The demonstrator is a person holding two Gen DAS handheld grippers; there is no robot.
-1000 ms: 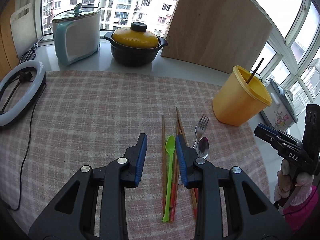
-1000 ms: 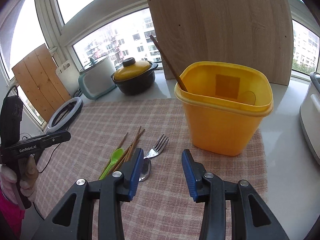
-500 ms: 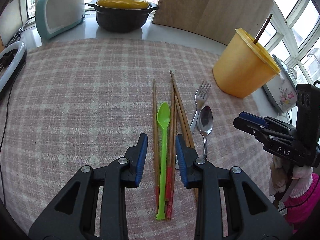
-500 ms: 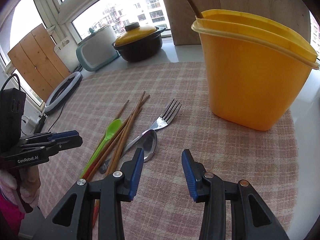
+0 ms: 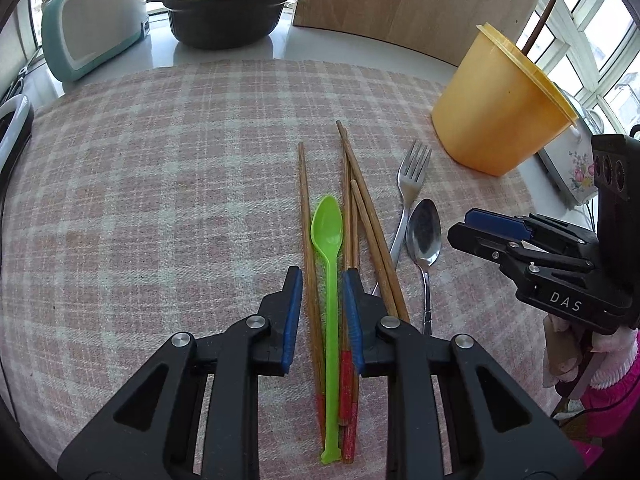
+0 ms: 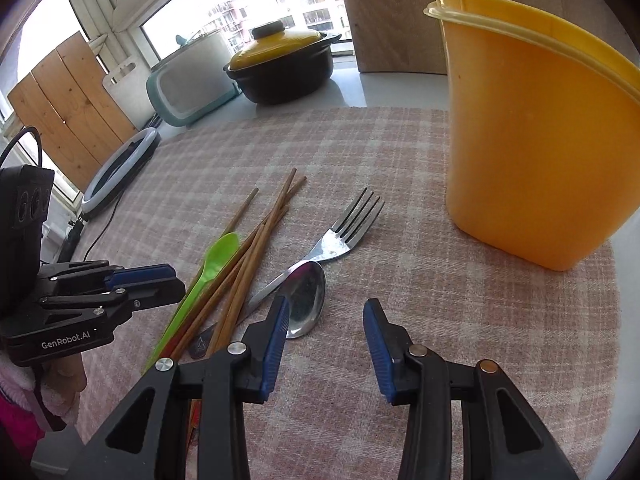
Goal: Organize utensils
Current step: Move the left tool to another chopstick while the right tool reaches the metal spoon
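Note:
Several wooden chopsticks (image 5: 360, 216), a green plastic spoon (image 5: 327, 224), a metal fork (image 5: 412, 176) and a metal spoon (image 5: 424, 232) lie together on the checked cloth (image 5: 160, 200). My left gripper (image 5: 321, 280) is low over them. Its jaws are closing, with the green spoon's handle and one chopstick between them, and the pads are not pressing. My right gripper (image 6: 326, 308) stands open just above the cloth, its left finger beside the metal spoon's bowl (image 6: 306, 304). The yellow container (image 6: 532, 140) stands at the right with a dark stick (image 5: 540, 20) in it.
A black pot with a yellow lid (image 5: 228, 12), a teal appliance (image 5: 92, 28) and a wooden board (image 5: 400, 0) line the counter behind the cloth. A ring light (image 6: 116, 168) lies at the cloth's left edge. A white flowered appliance (image 5: 572, 172) stands beyond the container.
Both grippers have sunk toward the cloth and come closer to the utensils. The left jaws have narrowed around the green spoon's handle. The right jaws keep their width.

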